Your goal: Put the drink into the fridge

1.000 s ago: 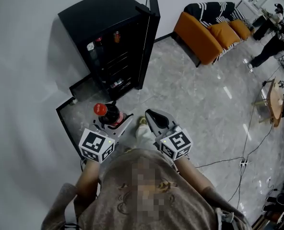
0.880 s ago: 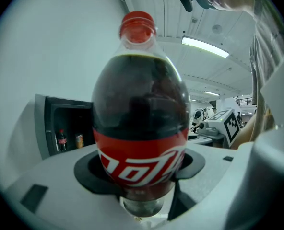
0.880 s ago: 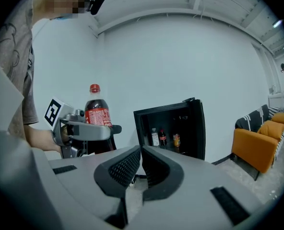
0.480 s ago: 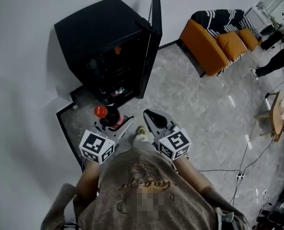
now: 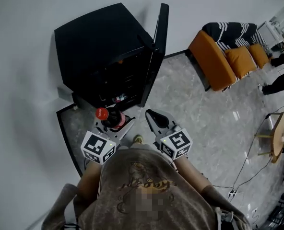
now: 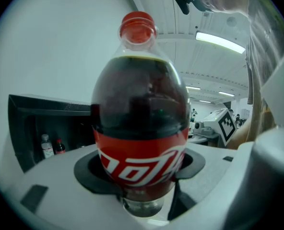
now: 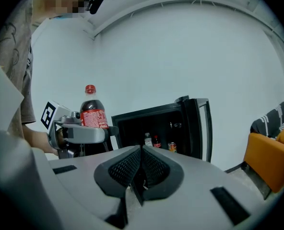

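Observation:
A dark cola bottle [image 6: 141, 123] with a red cap and red label stands upright between the jaws of my left gripper [image 5: 114, 123], which is shut on its lower body. The same bottle [image 5: 111, 116] shows in the head view just in front of the person, and the bottle [image 7: 92, 114] appears at the left of the right gripper view. My right gripper [image 5: 155, 120] is beside it, shut with nothing between its pads [image 7: 141, 169]. Ahead stands the black fridge [image 5: 108, 56] with its door [image 5: 156, 51] swung open; small bottles and a can [image 7: 157, 142] sit on a shelf inside.
A black floor mat [image 5: 77, 123] lies in front of the fridge by the white wall. An orange sofa [image 5: 223, 61] with a striped blanket stands to the right. Cables [image 5: 247, 176] and a small wooden table [image 5: 278, 133] are at the far right, where people stand.
Both grippers and the bottle have come closer to the open fridge, which now sits nearer in the head view. The grip on the bottle is unchanged.

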`<move>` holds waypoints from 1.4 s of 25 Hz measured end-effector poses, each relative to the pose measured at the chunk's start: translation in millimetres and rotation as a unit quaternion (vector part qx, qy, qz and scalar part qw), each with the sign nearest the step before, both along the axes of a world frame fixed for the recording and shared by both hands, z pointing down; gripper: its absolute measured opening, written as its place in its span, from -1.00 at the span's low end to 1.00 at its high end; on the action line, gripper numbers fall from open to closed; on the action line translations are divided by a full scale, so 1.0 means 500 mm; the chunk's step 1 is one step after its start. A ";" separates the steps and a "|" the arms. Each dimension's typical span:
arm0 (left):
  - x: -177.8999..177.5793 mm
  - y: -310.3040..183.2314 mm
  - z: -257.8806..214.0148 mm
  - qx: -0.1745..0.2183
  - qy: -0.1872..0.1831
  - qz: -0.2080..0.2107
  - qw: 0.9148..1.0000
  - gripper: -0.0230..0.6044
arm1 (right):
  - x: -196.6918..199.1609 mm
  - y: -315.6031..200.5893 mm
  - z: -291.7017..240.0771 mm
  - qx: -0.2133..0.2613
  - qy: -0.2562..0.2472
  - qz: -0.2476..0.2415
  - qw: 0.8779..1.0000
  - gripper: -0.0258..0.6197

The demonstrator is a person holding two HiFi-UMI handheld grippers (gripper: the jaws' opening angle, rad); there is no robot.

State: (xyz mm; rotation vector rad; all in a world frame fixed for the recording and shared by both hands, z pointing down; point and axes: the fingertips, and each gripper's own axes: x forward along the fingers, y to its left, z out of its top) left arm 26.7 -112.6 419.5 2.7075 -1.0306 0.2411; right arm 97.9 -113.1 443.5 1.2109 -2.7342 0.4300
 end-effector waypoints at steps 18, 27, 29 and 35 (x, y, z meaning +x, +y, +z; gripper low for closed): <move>0.004 -0.130 0.008 0.003 -0.028 0.018 0.999 0.07 | -0.025 -0.135 -0.009 0.007 -0.002 -0.034 0.999 -0.83; -0.013 -0.160 0.035 0.001 -0.034 0.012 0.999 0.07 | -0.058 -0.169 -0.001 0.001 -0.004 -0.045 0.999 -0.83; -0.018 -0.165 0.047 0.002 -0.033 0.009 0.999 0.07 | -0.064 -0.178 -0.002 0.002 -0.004 -0.047 0.999 -0.83; -0.026 -0.167 0.101 -0.007 -0.039 0.012 0.999 0.07 | -0.075 -0.184 0.012 -0.004 0.003 -0.056 0.998 -0.83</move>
